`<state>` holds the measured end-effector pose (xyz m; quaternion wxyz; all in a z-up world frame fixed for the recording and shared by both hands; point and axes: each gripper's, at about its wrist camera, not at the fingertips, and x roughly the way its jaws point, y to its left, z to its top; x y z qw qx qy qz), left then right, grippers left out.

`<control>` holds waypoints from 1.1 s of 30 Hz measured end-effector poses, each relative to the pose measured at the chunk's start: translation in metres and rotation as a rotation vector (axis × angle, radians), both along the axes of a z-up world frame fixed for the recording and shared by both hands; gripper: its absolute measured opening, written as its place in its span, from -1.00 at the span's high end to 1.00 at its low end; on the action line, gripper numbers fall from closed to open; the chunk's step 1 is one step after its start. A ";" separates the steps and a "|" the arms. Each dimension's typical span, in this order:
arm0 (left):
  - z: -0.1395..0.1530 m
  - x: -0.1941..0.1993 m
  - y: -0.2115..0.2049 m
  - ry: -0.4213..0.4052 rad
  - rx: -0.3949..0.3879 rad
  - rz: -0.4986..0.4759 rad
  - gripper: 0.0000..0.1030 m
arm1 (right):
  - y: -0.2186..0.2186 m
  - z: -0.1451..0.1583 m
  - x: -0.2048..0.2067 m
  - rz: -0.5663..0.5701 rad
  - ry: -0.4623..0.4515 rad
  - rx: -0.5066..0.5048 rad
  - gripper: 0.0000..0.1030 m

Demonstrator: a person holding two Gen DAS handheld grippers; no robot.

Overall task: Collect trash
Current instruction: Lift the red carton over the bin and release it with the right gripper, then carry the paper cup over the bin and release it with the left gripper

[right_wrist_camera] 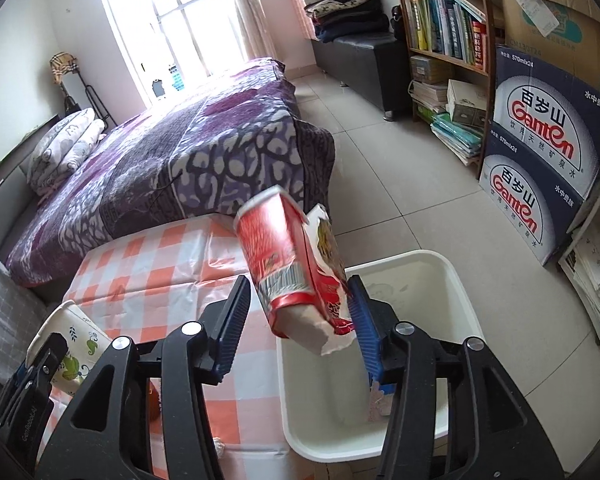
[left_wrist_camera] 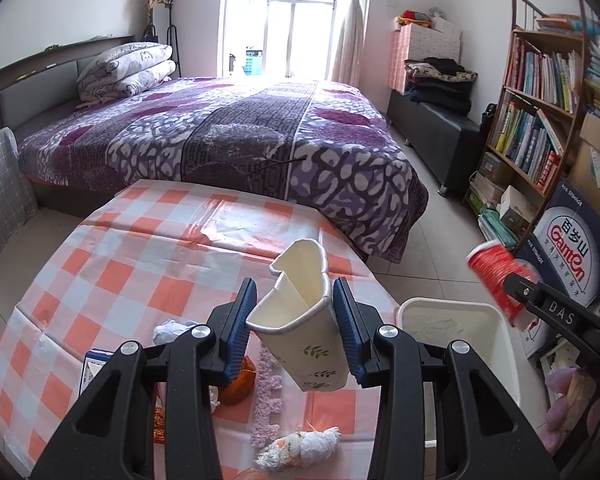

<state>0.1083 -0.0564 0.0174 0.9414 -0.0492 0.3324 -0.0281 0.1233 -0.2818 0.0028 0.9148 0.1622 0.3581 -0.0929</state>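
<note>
We saw one white bin beside the table; our left gripper pinched one crushed white cup, our right gripper, spread, loosed one red cup above it.

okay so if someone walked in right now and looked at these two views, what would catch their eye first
Probably the crushed red paper cup between the right gripper fingers, whose left pad stands clear of it, above the white bin beside the table. Next, the squashed white leaf-print cup clamped in the left gripper over the orange checked tablecloth. Behind both, the purple patterned bed fills the room.
</note>
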 end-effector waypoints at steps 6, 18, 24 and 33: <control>-0.002 -0.002 -0.023 0.012 -0.003 -0.059 0.22 | -0.024 0.002 -0.006 -0.066 -0.015 0.031 -0.29; -0.005 -0.005 -0.073 0.062 -0.034 -0.187 0.22 | -0.064 0.006 -0.018 -0.160 -0.016 0.094 -0.38; -0.005 -0.006 -0.101 0.096 -0.044 -0.255 0.21 | -0.084 0.012 -0.024 -0.206 -0.030 0.134 -0.43; 0.000 -0.006 -0.142 0.127 -0.074 -0.350 0.17 | -0.110 0.018 -0.031 -0.267 -0.049 0.215 -0.51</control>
